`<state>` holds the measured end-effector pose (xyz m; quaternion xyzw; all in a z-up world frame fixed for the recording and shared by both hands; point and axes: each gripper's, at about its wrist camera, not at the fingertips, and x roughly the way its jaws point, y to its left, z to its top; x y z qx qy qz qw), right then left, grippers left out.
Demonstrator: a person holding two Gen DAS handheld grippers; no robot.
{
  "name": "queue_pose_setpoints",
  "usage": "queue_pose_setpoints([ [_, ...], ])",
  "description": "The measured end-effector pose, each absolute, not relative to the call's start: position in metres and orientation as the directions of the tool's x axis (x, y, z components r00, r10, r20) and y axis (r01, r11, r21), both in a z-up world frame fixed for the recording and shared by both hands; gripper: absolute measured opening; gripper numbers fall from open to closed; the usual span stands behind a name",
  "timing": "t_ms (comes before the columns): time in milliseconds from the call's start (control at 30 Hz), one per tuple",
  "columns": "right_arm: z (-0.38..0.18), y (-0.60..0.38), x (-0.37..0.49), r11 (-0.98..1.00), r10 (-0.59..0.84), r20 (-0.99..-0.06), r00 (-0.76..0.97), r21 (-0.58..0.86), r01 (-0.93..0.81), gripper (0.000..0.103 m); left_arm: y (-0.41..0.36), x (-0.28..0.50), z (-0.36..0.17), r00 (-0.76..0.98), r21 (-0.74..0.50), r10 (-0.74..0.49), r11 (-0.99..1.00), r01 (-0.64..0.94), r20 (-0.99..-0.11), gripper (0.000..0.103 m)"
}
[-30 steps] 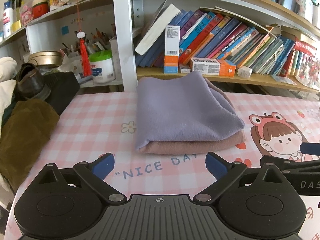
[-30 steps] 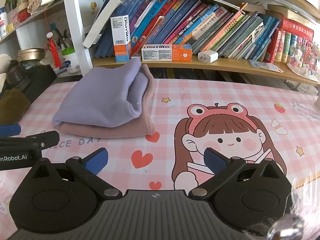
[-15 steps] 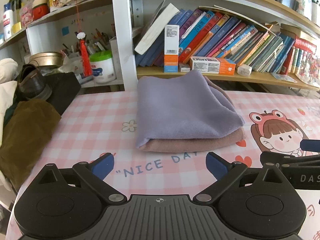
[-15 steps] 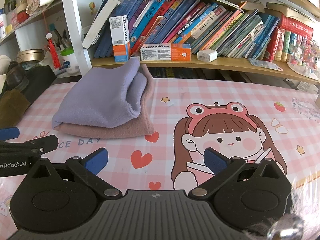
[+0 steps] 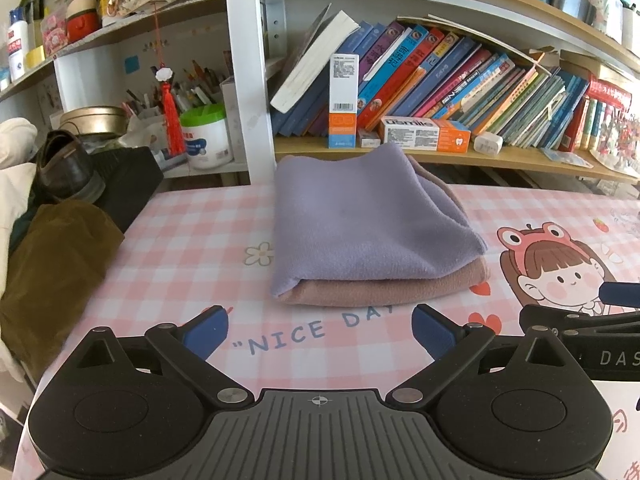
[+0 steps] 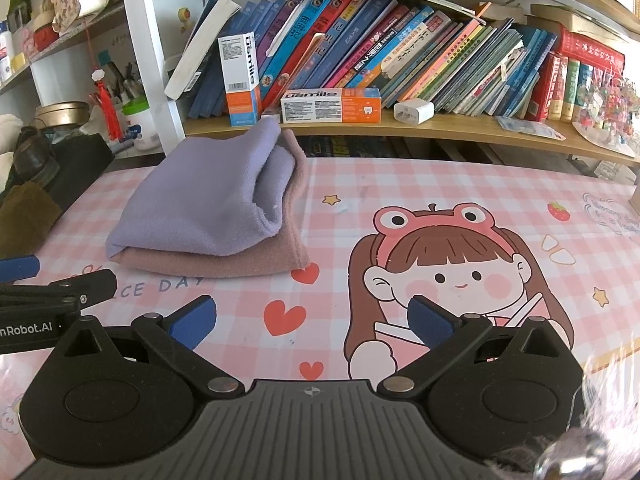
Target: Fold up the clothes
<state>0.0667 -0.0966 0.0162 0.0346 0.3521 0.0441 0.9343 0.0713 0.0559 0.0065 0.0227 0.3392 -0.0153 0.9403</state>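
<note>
The folded lilac garment (image 5: pixel 360 220) lies atop a folded pink one (image 5: pixel 384 286) toward the tabletop's (image 5: pixel 168 256) far edge, straight ahead of the left gripper (image 5: pixel 320 326), up-left of the right gripper (image 6: pixel 312 316); both grippers gape empty; left sits nearer.

A lived-in home study corner: leaning books (image 5: pixel 460 84) crowd the shelf across the upper frame, a pen pot (image 5: pixel 206 136) sits left, and a cartoon tabletop (image 6: pixel 460 208) fills below.
</note>
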Motion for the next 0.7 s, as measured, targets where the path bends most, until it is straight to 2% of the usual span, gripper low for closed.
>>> queue_pose_setpoints([
  [700, 0.0162, -0.0966, 0.0652, 0.994, 0.107, -0.657, 0.746, 0.095, -0.059, 0.103, 0.0571, 0.0696, 0.0070, 0.768, 0.027, -0.019, 0.998, 0.048, -0.640, 0.100],
])
